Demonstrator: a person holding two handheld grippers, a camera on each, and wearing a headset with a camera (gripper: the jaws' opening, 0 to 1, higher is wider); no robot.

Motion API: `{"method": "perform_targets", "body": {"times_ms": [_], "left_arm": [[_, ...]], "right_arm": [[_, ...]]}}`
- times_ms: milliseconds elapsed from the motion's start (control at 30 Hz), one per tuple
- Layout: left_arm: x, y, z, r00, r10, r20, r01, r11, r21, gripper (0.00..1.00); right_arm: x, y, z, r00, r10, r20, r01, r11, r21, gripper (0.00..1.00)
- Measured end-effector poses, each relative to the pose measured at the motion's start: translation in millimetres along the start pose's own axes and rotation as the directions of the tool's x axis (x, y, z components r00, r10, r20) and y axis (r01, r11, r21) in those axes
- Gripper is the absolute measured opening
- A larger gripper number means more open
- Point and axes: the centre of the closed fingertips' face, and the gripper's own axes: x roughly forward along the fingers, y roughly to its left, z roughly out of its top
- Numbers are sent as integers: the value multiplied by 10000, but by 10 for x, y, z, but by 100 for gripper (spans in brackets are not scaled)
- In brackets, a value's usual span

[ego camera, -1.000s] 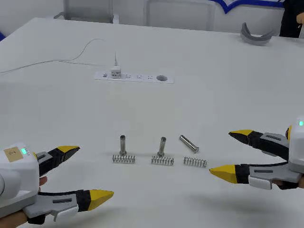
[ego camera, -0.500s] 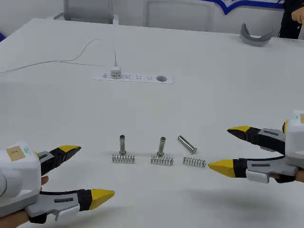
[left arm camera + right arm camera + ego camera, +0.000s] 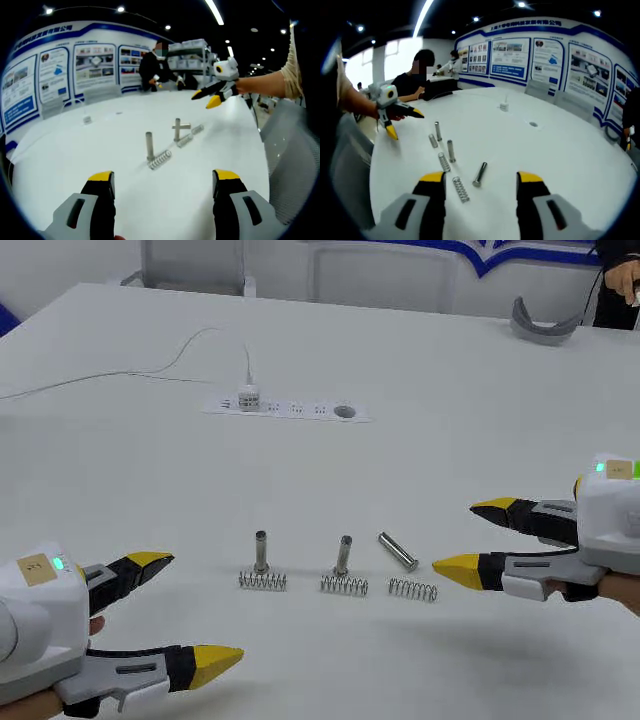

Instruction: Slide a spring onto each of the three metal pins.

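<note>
Head view, left gripper (image 3: 190, 608): at 7 o'clock, low over the table (image 3: 450, 440), jaws spread wide, yellow tips pointing toward 3 o'clock.
Head view, right gripper (image 3: 472, 537): at 3 o'clock, held about level, jaws spread, tips pointing toward 9 o'clock. The lower tip is near the right spring (image 3: 412, 590) but apart from it.
Head view, pins: the left pin (image 3: 261, 550) and middle pin (image 3: 344, 554) stand upright just below centre. The right pin (image 3: 398, 551) lies flat, running from 11 to 5 o'clock.
Head view, springs: the left spring (image 3: 262, 582), middle spring (image 3: 344, 586) and right spring lie in a row on the table, each at 6 o'clock of its pin.
Head view, power strip (image 3: 290, 408): at 12 o'clock of the pins, well apart, with a cable (image 3: 150, 365) trailing toward 10 o'clock.
Left gripper view, own jaws: they rise at 7 and 5 o'clock, spread wide.
Left gripper view, pins and springs: at centre, the row recedes toward 1 o'clock. The nearest pin is upright with a spring at its foot.
Left gripper view, right gripper: at 1 o'clock, jaws apart, with a bare forearm (image 3: 265, 82) entering from 3 o'clock.
Right gripper view, own jaws: at 7 and 5 o'clock, spread.
Right gripper view, pins and springs: the right pin lies just ahead between the jaws, with its spring at 7 o'clock of it. The two upright pins stand farther toward 10 o'clock.
Right gripper view, left gripper: at 9 o'clock, jaws apart.
</note>
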Motion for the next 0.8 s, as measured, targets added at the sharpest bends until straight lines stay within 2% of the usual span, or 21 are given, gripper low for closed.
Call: {"method": "perform_targets", "body": {"times_ms": [233, 467, 800], "left_arm": [[15, -32, 8, 10000, -49, 16, 49, 10000, 21, 81], [1, -21, 13, 10000, -16, 26, 16, 10000, 62, 81], [19, -48, 15, 10000, -81, -11, 81, 9999, 109, 81]], "right_arm": [[199, -58, 3, 9969, -192, -768, 216, 9993, 310, 47], [416, -64, -31, 9905, -261, -1349, 295, 9993, 238, 38], [686, -73, -79, 9747, -329, -2212, 427, 9983, 396, 28]]}}
